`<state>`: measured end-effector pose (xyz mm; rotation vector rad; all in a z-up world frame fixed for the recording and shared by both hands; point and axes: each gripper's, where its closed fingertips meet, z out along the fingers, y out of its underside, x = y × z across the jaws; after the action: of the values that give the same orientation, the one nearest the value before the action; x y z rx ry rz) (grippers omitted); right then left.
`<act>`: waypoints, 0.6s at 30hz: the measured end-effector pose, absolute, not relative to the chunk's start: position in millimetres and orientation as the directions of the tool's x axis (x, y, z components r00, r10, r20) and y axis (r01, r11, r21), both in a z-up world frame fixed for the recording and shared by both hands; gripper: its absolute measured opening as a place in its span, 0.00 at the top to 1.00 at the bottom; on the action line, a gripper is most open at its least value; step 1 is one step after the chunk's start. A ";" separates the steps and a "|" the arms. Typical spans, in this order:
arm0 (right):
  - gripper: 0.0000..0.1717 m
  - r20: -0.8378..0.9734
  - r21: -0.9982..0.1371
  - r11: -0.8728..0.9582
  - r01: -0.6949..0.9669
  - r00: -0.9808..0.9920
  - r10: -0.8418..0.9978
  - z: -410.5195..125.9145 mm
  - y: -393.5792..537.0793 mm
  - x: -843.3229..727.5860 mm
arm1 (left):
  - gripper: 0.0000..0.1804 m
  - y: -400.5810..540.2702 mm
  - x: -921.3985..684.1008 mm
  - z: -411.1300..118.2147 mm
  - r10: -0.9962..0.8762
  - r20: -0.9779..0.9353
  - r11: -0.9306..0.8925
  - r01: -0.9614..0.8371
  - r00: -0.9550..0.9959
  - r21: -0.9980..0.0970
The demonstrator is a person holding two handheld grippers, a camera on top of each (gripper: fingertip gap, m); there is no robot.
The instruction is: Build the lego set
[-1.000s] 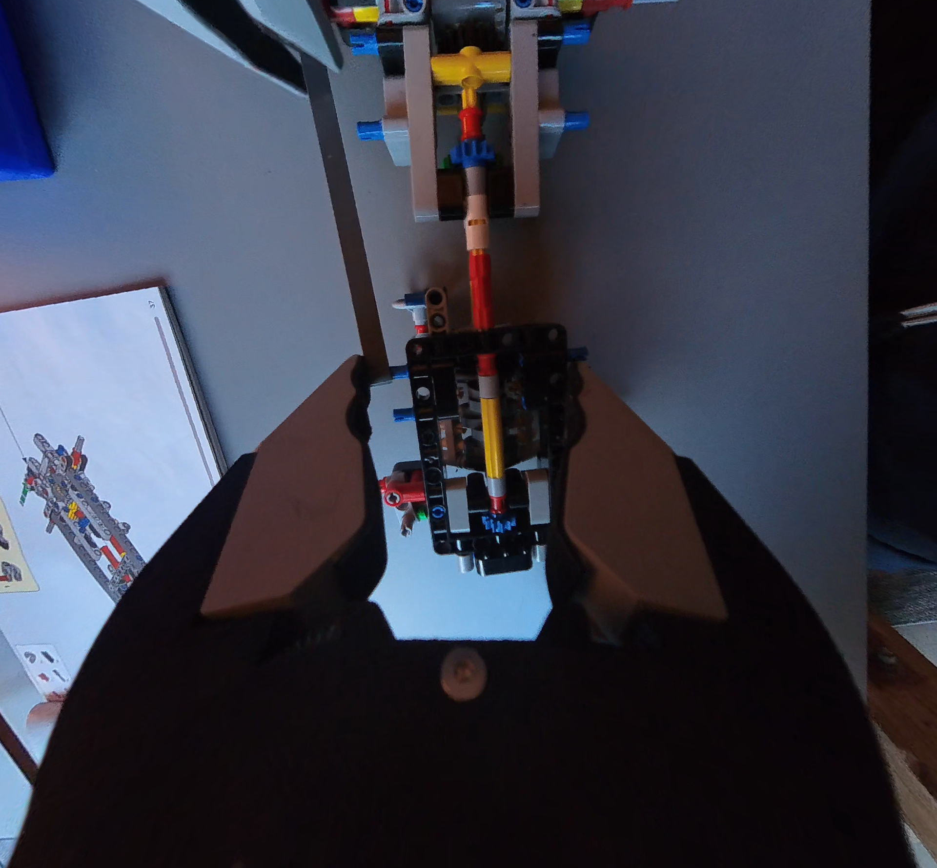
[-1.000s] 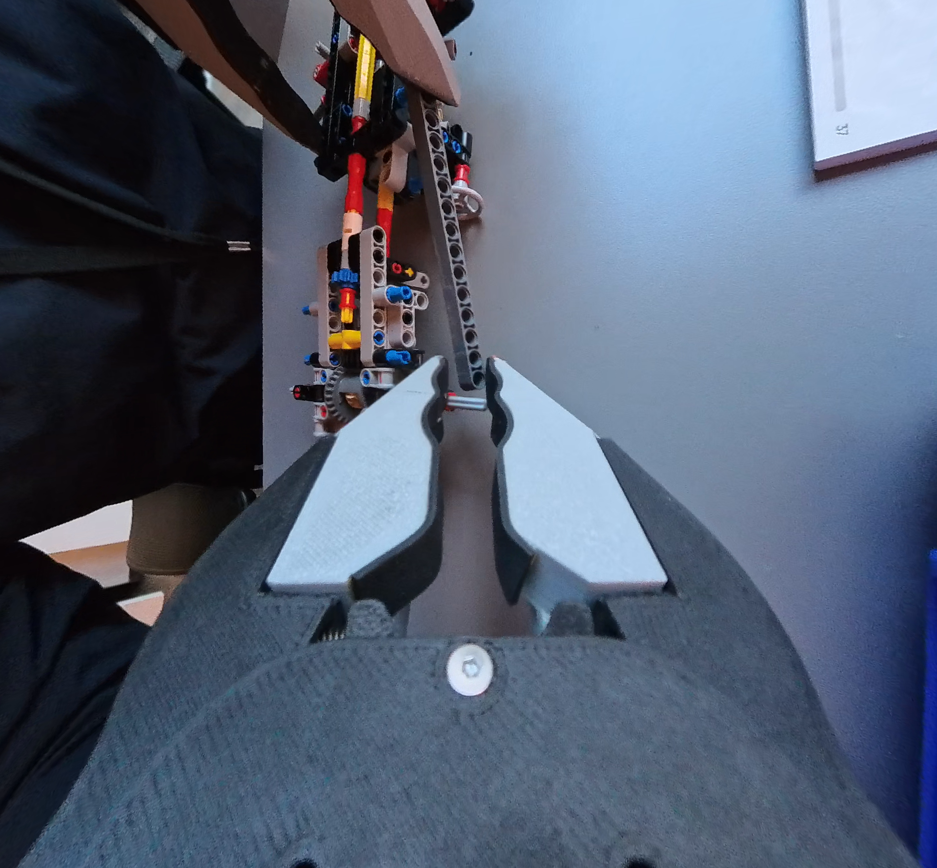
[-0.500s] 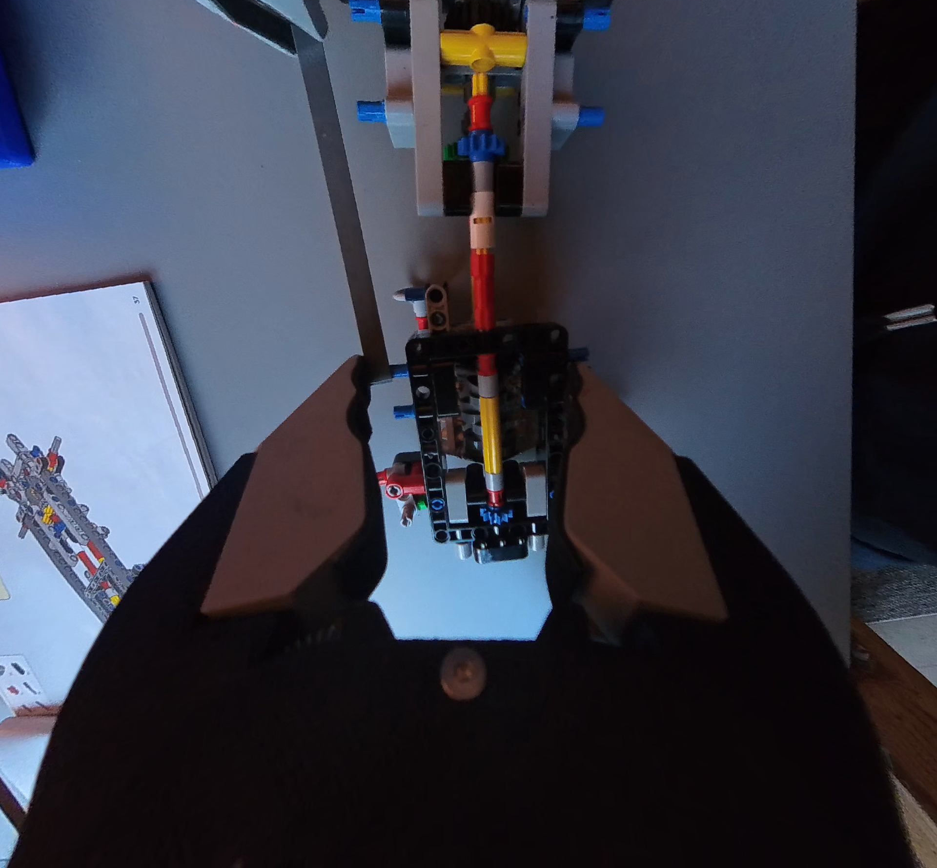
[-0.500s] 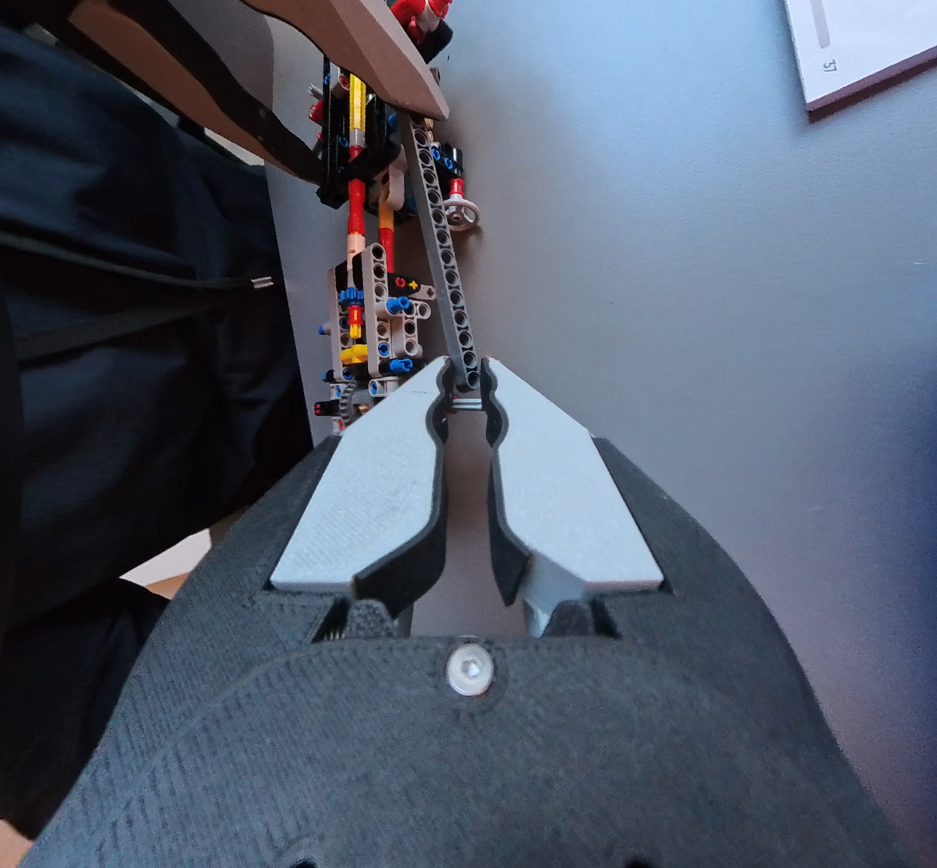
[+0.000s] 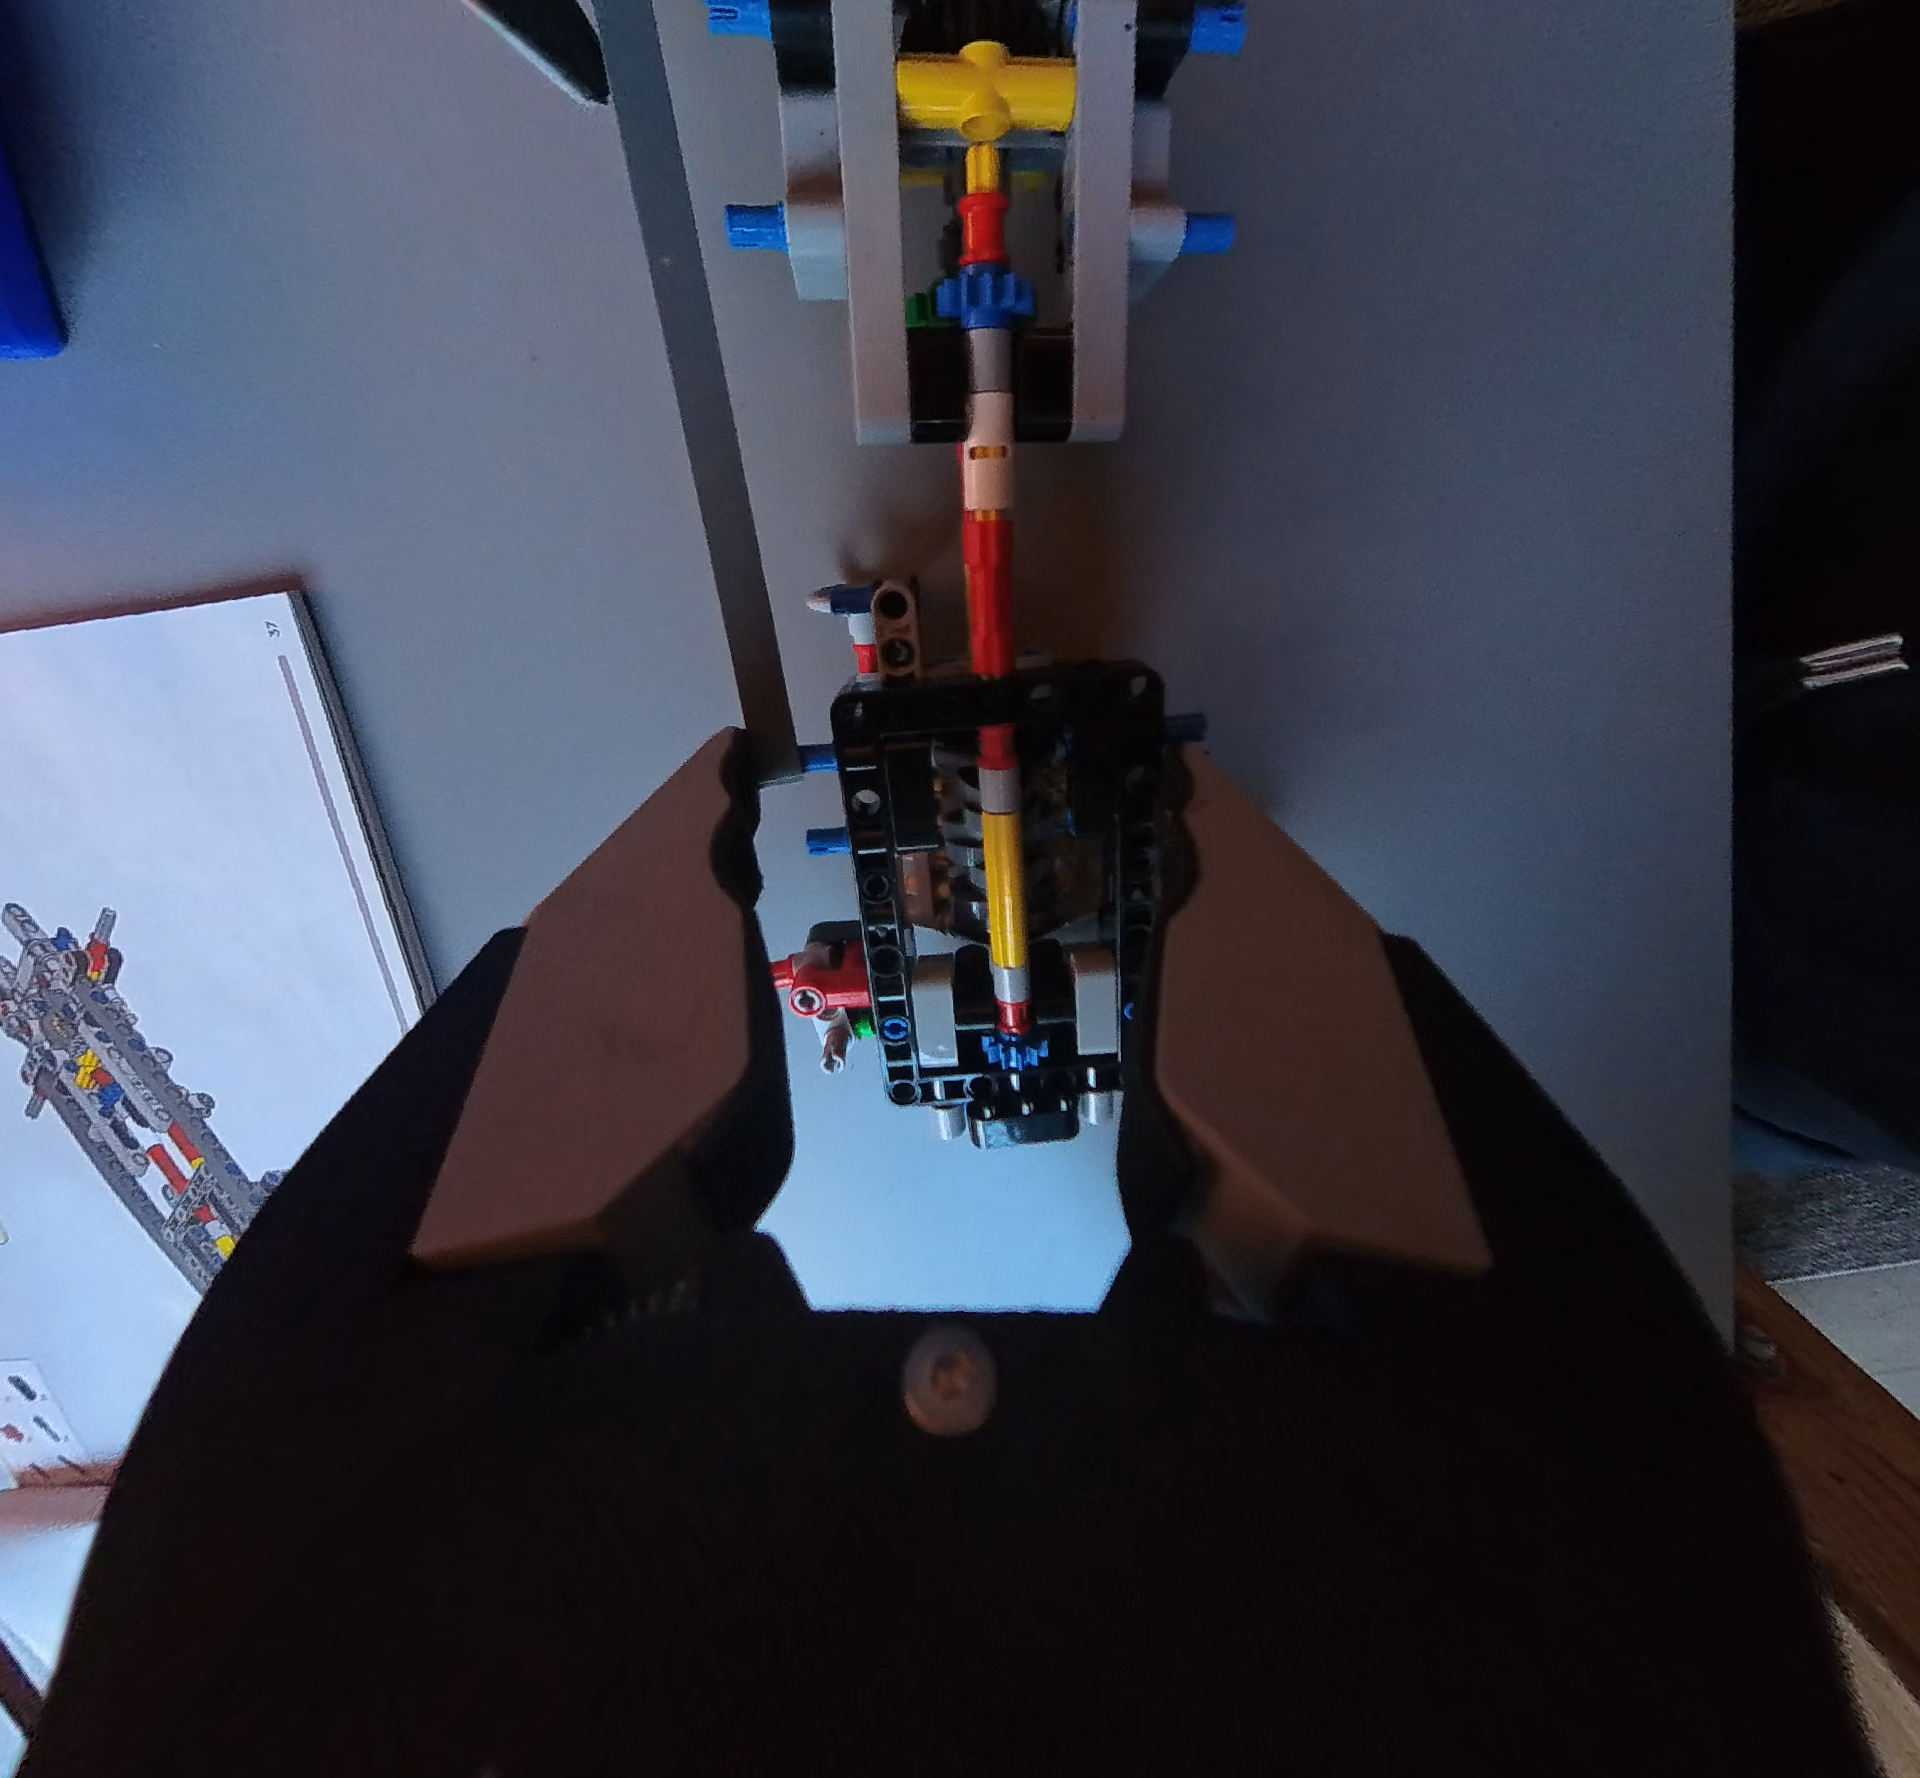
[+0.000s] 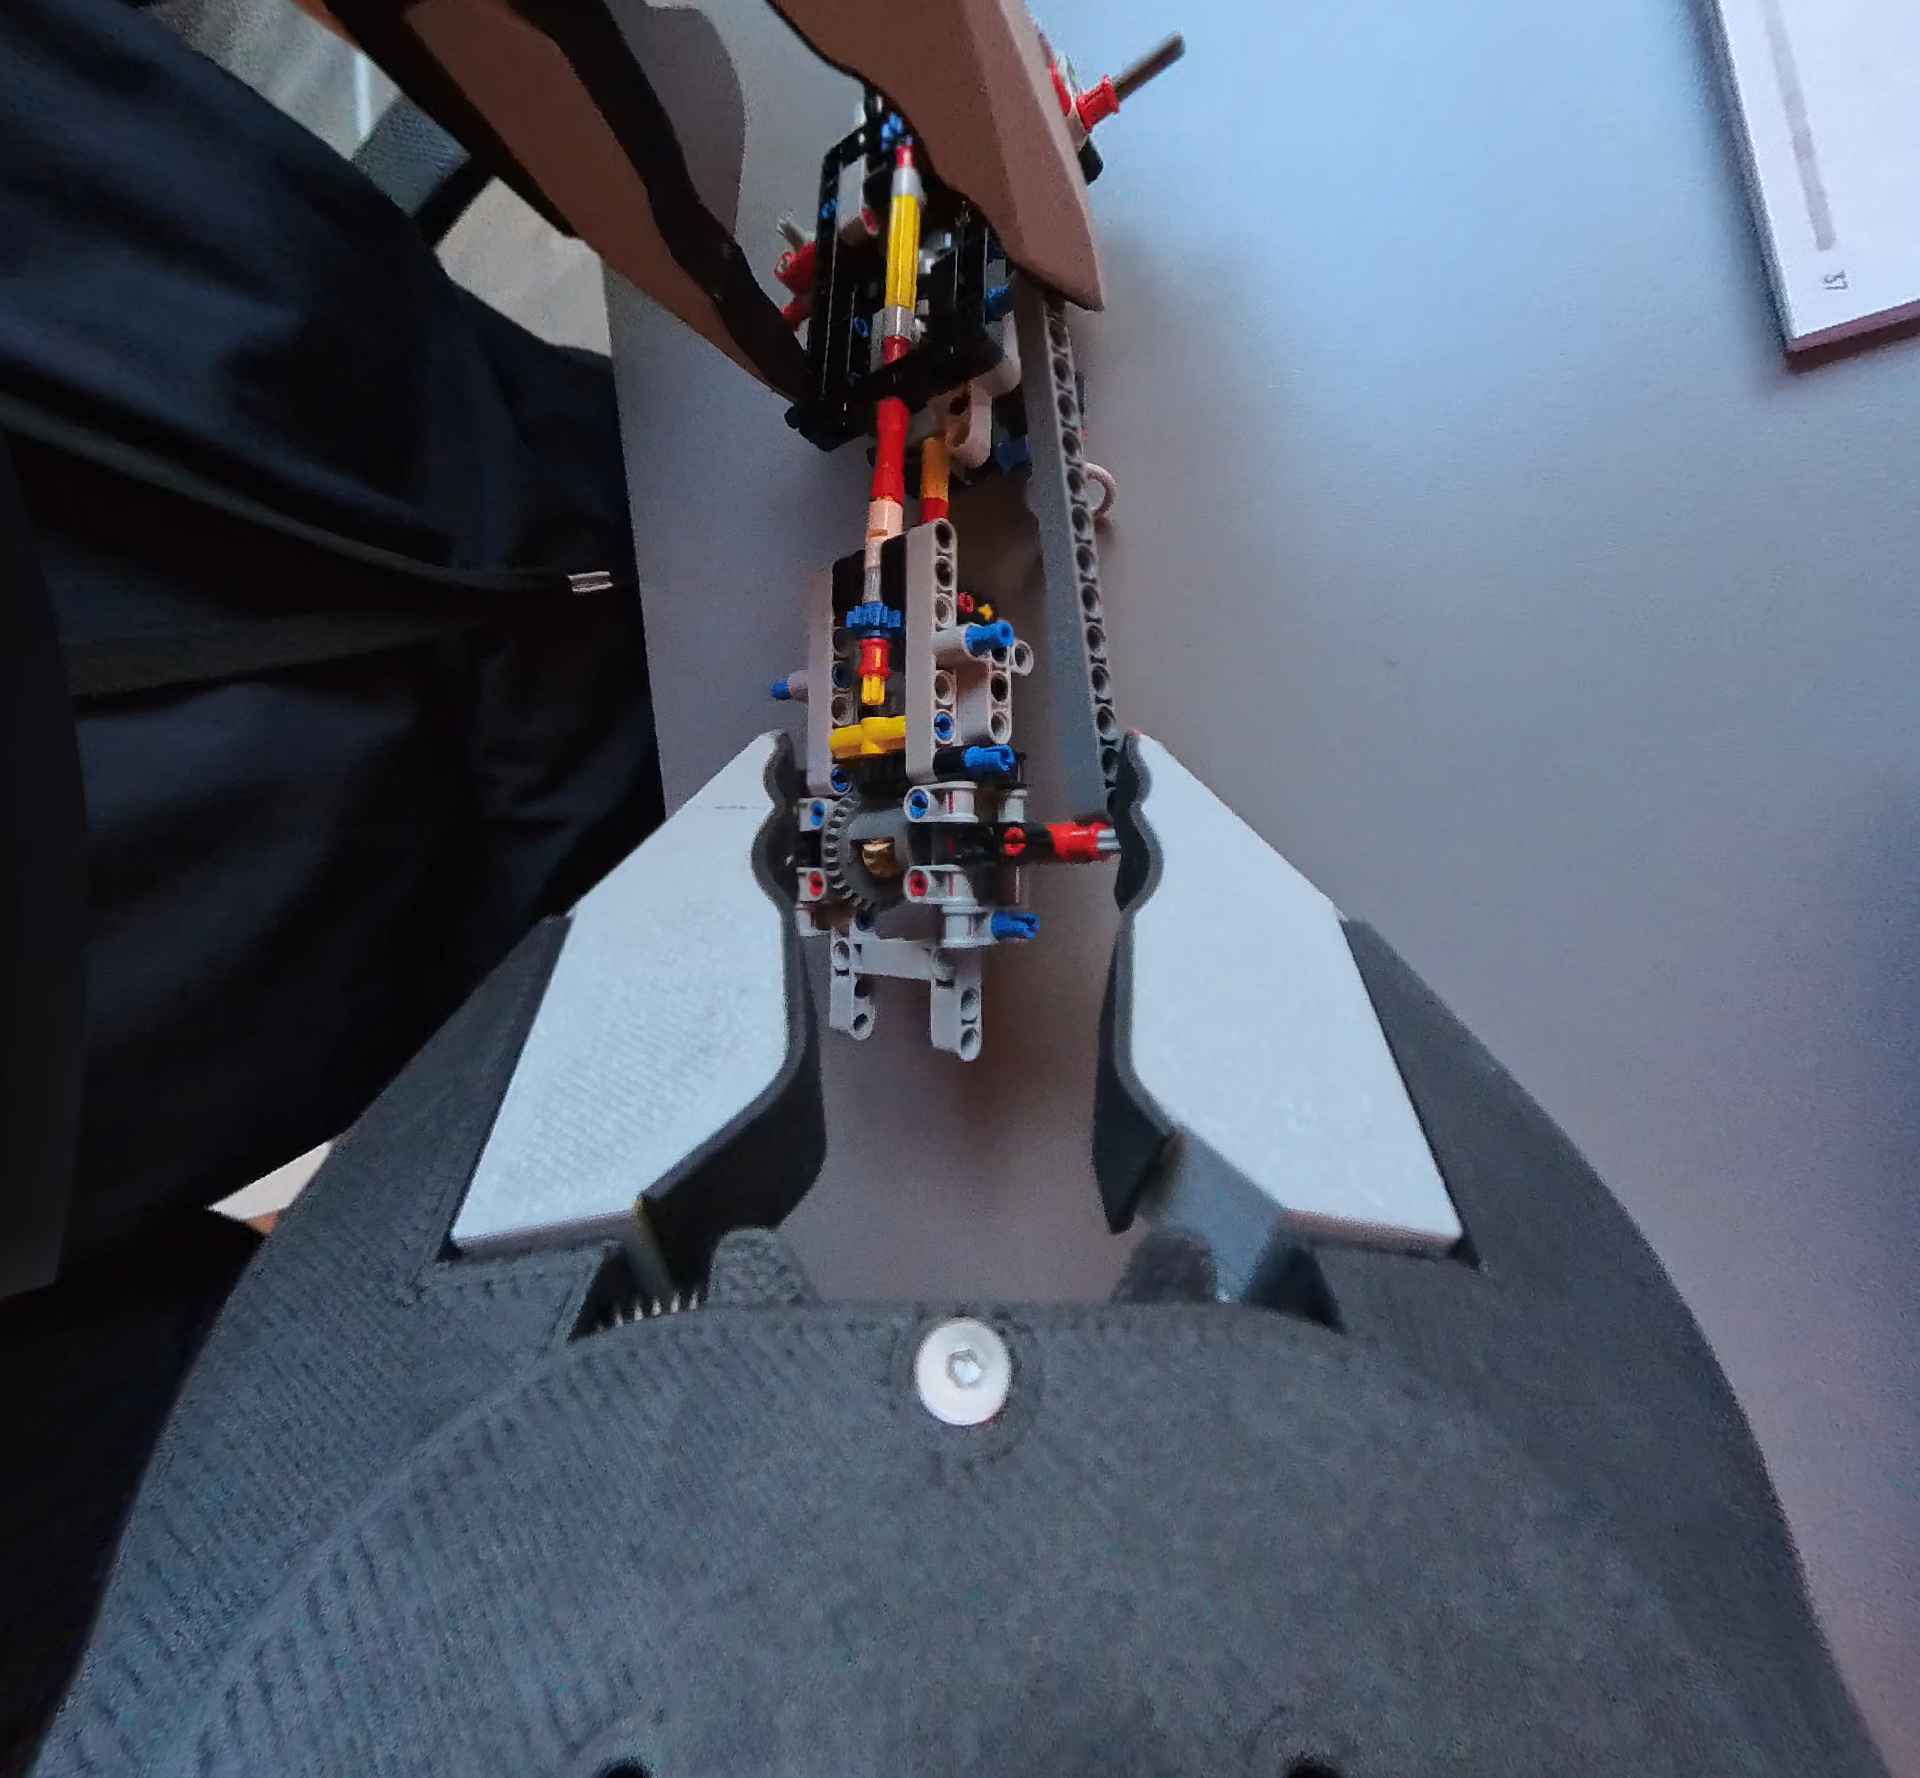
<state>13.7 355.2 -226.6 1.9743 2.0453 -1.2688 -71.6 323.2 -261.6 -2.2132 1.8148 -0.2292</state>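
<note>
The grey tabletop lies under both tools. An open instruction booklet rests on it, off to the left of the left tool.

A long brick-built model lies on the tabletop straight ahead of the left tool, with one end inside each tool. It looks light, rigid in its blocks and weak in the middle, where thin red and yellow axles alone join the two ends. I judge that lifting it by one end could bend it or pull it apart there.

The left tool is spread wide and straddles the black frame at the near end. Its right finger sits against the frame's side, while bare tabletop shows between the left finger and the frame, so no squeeze is evident. The frame's flat, stiff sides look like the soundest place to take hold.

The right tool is also spread apart and holds nothing. The grey gear block lies between its fingers.

A long grey holed beam runs beside the model. Its near end is just inside the right tool's right fingertip, and its far end is at the left tool's left fingertip. It is slim, smooth plastic that is likely to pivot if it is pinched at one end.

A red axle stub points at the right tool's right finger. Small blue pins jut from the frame and are a poor purchase.
</note>
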 end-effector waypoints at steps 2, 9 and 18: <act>0.68 -0.516 -0.506 -0.124 0.853 -0.185 0.836 -230.5 352.6 16.2 | 0.58 322.5 -69.9 -261.7 -0.979 -0.049 -0.172 -0.936 0.196 -0.307; 0.76 -0.662 -0.441 -0.197 0.875 -0.169 0.731 -237.0 358.8 23.7 | 0.58 321.4 -66.9 -261.4 -0.981 -0.084 -0.141 -0.943 0.174 -0.301; 0.78 -0.693 -0.454 -0.195 0.869 -0.207 0.690 -228.0 359.0 22.5 | 0.58 321.8 -70.8 -262.7 -0.982 -0.057 -0.155 -0.942 0.179 -0.298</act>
<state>22.5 359.0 -228.0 1.8415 1.8558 -1.3587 -70.8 321.8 -262.7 -2.1919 1.8441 -0.2179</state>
